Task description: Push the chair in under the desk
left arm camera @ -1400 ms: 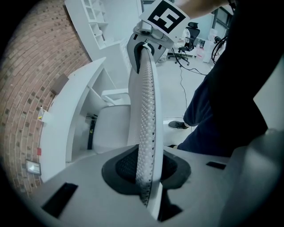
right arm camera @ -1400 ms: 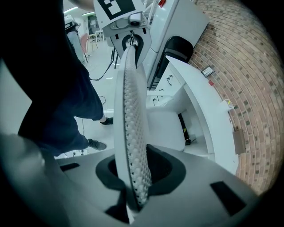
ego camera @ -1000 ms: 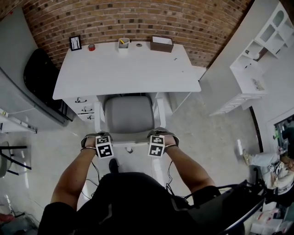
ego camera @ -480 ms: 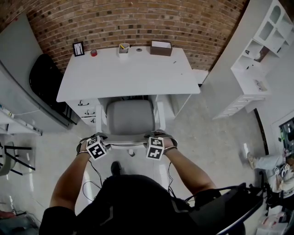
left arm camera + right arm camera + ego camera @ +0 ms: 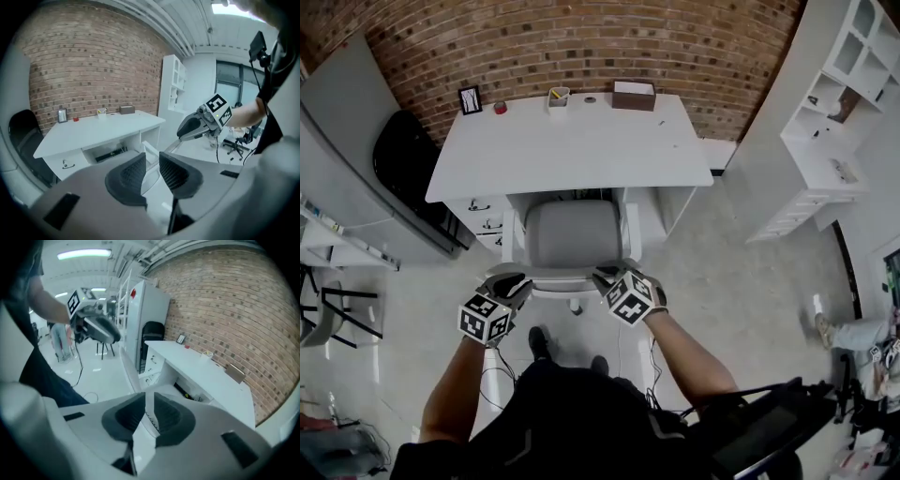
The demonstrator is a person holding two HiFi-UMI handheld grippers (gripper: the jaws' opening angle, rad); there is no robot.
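Both grippers have been raised off the back rail of the one grey-seated white-framed chair (image 5: pixel 572 234) since the earlier frames. The chair is tucked partly under the one white rectangular desk (image 5: pixel 581 150). The left gripper (image 5: pixel 518 280) and right gripper (image 5: pixel 600 274) are held near the chair's back, jaws just narrowed yet apart, nothing clamped. At the desk's far edge, one white cup (image 5: pixel 559 97) holds yellow items and one brown box (image 5: pixel 634 95) white contents. One black-framed picture (image 5: pixel 470 99) is stood left.

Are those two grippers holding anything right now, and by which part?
Nothing is held. The left gripper and right gripper hover above the grey-seated white chair, jaws having just been closing with nothing between.
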